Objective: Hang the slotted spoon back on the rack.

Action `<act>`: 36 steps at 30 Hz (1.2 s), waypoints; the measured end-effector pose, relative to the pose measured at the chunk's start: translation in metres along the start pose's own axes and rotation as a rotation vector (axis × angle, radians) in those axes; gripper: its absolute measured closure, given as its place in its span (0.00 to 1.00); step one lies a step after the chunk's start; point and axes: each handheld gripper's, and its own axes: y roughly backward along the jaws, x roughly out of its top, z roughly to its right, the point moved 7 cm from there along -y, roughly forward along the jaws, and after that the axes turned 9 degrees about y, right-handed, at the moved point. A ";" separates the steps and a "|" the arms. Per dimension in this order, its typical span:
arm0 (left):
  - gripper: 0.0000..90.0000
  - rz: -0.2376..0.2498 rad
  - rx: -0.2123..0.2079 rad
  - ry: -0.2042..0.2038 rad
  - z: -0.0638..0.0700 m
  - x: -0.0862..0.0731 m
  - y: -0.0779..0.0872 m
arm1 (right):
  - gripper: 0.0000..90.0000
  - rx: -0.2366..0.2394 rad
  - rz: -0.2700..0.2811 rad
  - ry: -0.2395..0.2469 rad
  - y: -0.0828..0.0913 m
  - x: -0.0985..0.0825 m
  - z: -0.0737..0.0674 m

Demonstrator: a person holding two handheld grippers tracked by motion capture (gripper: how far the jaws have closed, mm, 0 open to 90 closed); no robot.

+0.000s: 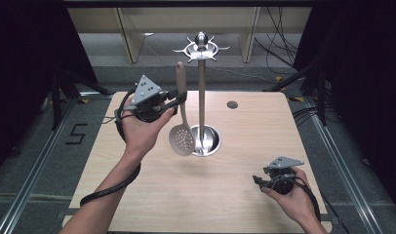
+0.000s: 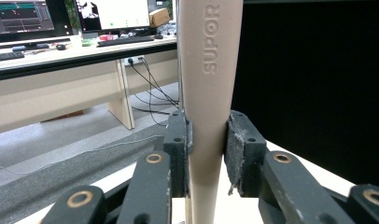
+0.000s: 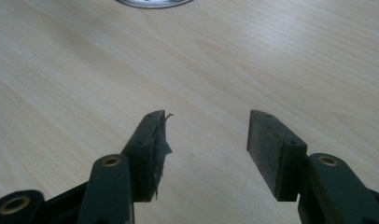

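A beige slotted spoon [image 1: 182,131] hangs upright in the air, handle up and perforated bowl down, just left of the metal utensil stand [image 1: 201,92]. My left gripper [image 1: 175,100] is shut on its handle, above the table's left middle. In the left gripper view the handle [image 2: 207,93], marked SUPOR, is pinched between both pads. The stand has a hook ring [image 1: 201,48] at its top and a round steel base [image 1: 206,141]. My right gripper [image 1: 258,181] rests low near the table's front right, open, with bare wood between its fingertips [image 3: 206,140].
The wooden table [image 1: 245,195] has a small grey round cap [image 1: 232,104] at the back. Black curtains flank both sides, and cables lie on the floor behind. A desk with monitors [image 2: 47,18] stands beyond the table. The stand's base rim [image 3: 155,3] lies ahead of my right gripper.
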 end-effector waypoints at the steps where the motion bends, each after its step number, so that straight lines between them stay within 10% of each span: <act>1: 0.79 -0.003 -0.001 0.000 0.000 0.000 -0.001 | 0.53 0.000 0.000 0.000 0.000 0.000 0.000; 36: 0.79 -0.037 -0.012 0.005 0.003 0.006 -0.014 | 0.53 0.004 0.000 -0.003 0.000 0.000 -0.001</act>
